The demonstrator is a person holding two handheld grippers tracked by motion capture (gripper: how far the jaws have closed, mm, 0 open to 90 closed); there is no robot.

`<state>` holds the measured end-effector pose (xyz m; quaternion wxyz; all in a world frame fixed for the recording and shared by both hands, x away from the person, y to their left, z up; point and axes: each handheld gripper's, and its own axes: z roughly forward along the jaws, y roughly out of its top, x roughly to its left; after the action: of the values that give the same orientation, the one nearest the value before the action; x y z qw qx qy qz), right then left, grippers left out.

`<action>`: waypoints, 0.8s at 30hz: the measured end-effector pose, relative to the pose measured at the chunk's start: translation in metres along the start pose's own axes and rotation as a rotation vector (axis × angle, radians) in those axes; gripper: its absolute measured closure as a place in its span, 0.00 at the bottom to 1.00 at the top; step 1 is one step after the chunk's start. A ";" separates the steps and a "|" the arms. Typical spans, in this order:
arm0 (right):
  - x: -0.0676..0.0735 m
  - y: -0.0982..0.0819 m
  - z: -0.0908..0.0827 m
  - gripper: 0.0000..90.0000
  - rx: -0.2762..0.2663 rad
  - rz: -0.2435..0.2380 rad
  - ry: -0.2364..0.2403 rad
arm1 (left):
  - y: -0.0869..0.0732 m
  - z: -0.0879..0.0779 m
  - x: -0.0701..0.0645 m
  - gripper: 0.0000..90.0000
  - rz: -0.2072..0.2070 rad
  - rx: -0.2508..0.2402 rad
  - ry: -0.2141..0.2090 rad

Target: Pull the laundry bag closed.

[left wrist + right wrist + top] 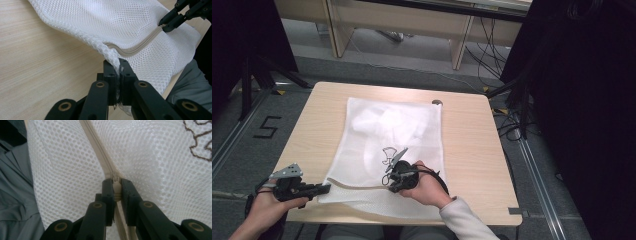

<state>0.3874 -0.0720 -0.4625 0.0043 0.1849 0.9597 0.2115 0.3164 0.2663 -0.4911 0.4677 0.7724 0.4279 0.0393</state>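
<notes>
Left tongs (pixel 117 72) pinch mesh bag (pixel 397 135) corner; right tongs (pixel 115 188) clamp zipper (pixel 100 147).

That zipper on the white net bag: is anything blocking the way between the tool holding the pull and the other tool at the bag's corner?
Nothing visible. The zipper runs bare across the mesh bag from the right gripper, shut on the zipper pull, to the left gripper pinching the corner.

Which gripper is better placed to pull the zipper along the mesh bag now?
The right gripper: it is shut on the zipper pull. The left gripper pinches the mesh bag corner, anchoring it.
</notes>
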 end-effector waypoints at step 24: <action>-0.003 -0.007 -0.004 0.92 0.000 0.022 0.008 | 0.000 0.000 0.000 0.95 0.001 0.002 0.002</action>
<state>0.3871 -0.0808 -0.4623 -0.0017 0.1947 0.9576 0.2124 0.3165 0.2665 -0.4912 0.4666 0.7731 0.4279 0.0398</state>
